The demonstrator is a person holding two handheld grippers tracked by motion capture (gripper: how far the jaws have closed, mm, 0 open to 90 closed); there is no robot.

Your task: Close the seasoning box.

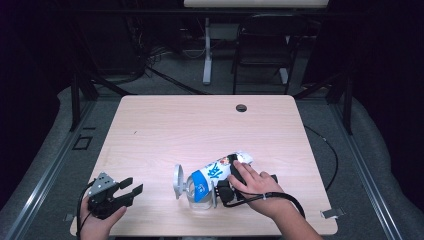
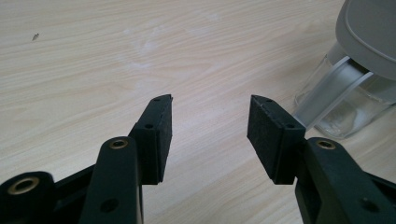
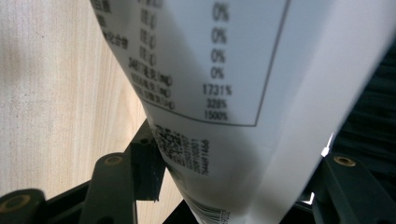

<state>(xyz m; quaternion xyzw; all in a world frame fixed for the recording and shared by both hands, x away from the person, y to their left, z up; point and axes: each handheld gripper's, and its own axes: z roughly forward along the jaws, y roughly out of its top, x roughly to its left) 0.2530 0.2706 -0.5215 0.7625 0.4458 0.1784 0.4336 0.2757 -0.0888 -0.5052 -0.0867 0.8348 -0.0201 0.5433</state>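
A light wooden table [image 1: 165, 125] with rounded corners stands on grey floor [image 1: 165, 75] in a dim room. Near the table's far edge sits a round cable hole [image 1: 241, 108]. Beyond the table stand a black folding chair [image 1: 262, 50] and a white desk leg [image 1: 207, 50]. Metal rails [image 1: 45, 170] flank the table on both sides.
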